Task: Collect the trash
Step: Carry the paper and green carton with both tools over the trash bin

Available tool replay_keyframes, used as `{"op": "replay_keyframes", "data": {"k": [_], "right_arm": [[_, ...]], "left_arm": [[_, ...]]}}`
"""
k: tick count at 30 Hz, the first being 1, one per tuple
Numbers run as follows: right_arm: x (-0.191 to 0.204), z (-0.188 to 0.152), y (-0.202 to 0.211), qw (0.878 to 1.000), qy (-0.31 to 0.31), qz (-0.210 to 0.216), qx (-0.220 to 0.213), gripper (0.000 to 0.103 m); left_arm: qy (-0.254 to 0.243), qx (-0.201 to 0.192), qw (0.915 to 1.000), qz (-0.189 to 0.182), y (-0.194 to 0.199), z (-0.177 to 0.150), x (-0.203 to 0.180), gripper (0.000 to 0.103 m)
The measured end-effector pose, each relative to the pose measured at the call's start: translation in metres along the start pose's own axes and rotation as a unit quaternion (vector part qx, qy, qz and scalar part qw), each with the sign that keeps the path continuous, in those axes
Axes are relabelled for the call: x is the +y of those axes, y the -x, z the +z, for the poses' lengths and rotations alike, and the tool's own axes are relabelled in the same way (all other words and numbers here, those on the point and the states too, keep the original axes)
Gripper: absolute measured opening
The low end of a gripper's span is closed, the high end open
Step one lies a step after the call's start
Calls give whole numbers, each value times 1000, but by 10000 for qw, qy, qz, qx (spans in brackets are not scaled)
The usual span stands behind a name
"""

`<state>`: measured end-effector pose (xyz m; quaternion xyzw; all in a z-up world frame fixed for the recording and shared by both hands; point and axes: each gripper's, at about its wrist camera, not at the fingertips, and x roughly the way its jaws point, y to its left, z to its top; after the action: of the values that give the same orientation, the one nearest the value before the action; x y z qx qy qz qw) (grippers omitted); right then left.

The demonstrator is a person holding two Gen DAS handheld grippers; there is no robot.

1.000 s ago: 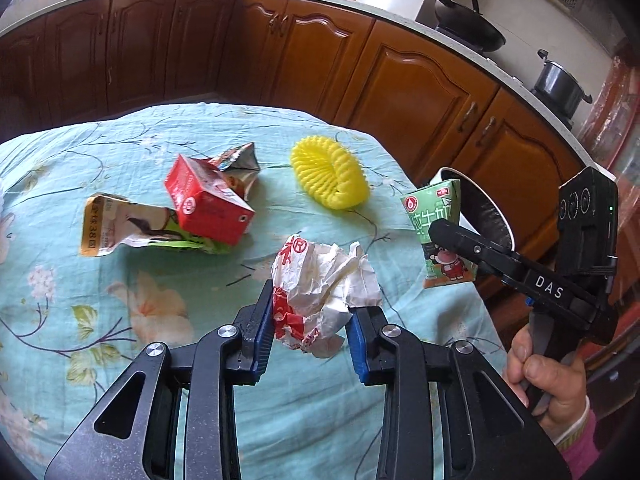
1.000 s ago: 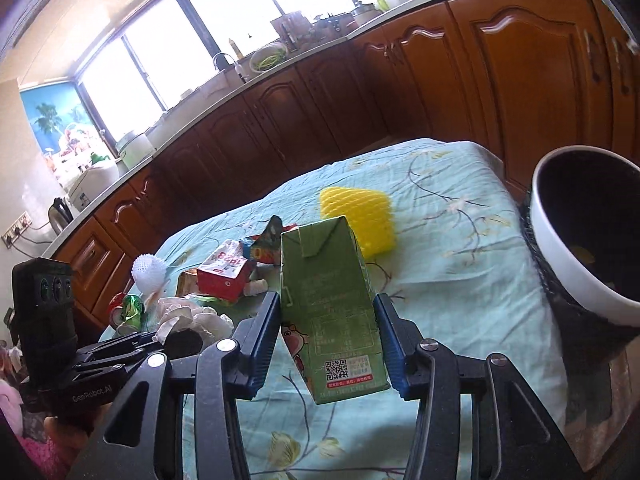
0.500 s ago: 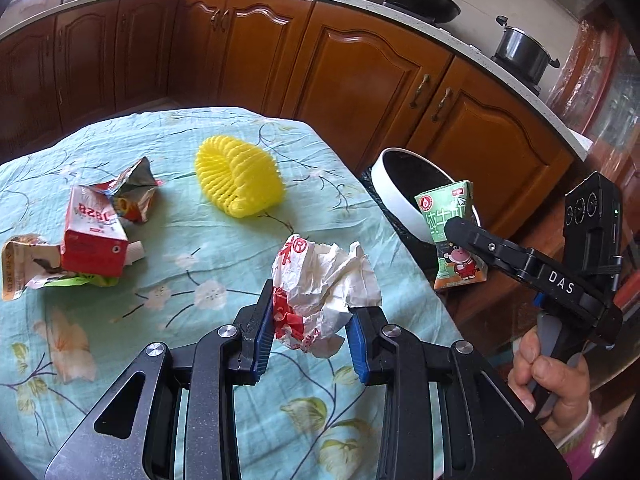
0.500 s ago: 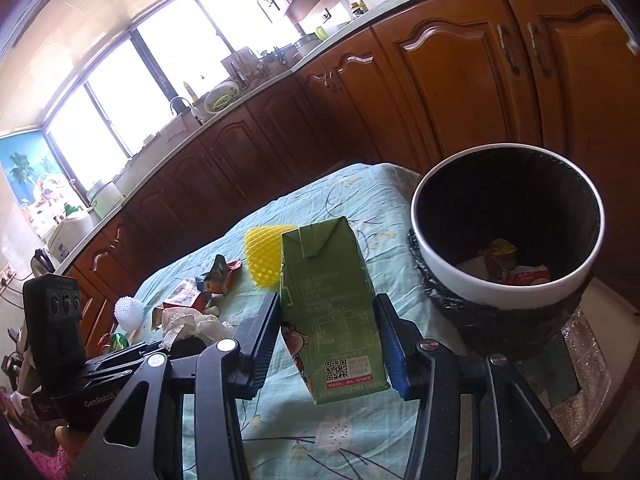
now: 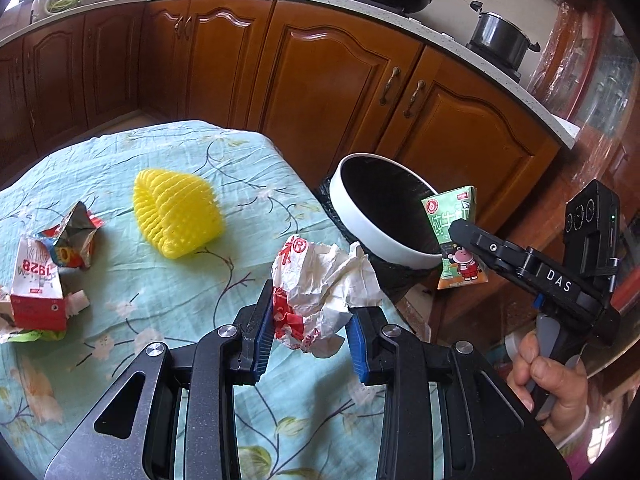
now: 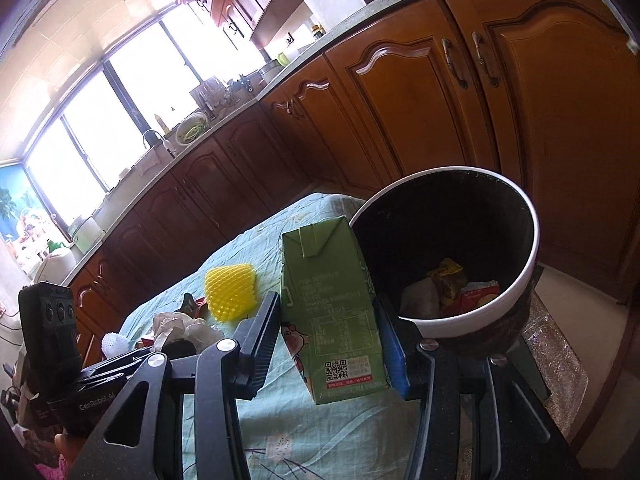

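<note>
bin [image 5: 362, 216] beside table [image 5: 168, 272], foam net [image 5: 178, 212] on table, wrappers [image 6: 460, 288] in bin

"DAS" on right hand-held gripper [image 5: 452, 236] body. "1928" on red-white carton [image 5: 36, 292], 9 o'clock. "®" on crumpled wrapper [image 5: 320, 288]. "GenRobot.AI" on left hand-held gripper [image 6: 176, 350] body.

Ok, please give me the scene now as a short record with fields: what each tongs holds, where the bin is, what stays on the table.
left tongs: shut on crumpled white and red paper wrapper
right tongs: shut on green drink carton
bin: round white-rimmed trash bin beside the table edge, some trash already inside
table: blue-green flowered tablecloth
left on table: yellow foam fruit net; torn red and white carton; crushed foil snack wrapper
</note>
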<state>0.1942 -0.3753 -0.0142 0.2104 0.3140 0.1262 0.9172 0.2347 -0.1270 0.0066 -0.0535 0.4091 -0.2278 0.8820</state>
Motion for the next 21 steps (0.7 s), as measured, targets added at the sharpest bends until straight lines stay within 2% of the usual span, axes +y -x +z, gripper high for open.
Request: {"op": "replay_keyframes", "data": {"k": [15, 21], "right_arm": [[-43, 31, 5, 9987, -285, -364, -204, 48], [-58, 45, -3, 9978, -397, -516, -141, 48]], "left_arm": [[-396, -24, 9989, -246, -39, 48, -53, 30], [-555, 201, 9979, -279, -69, 66, -68, 30]]}}
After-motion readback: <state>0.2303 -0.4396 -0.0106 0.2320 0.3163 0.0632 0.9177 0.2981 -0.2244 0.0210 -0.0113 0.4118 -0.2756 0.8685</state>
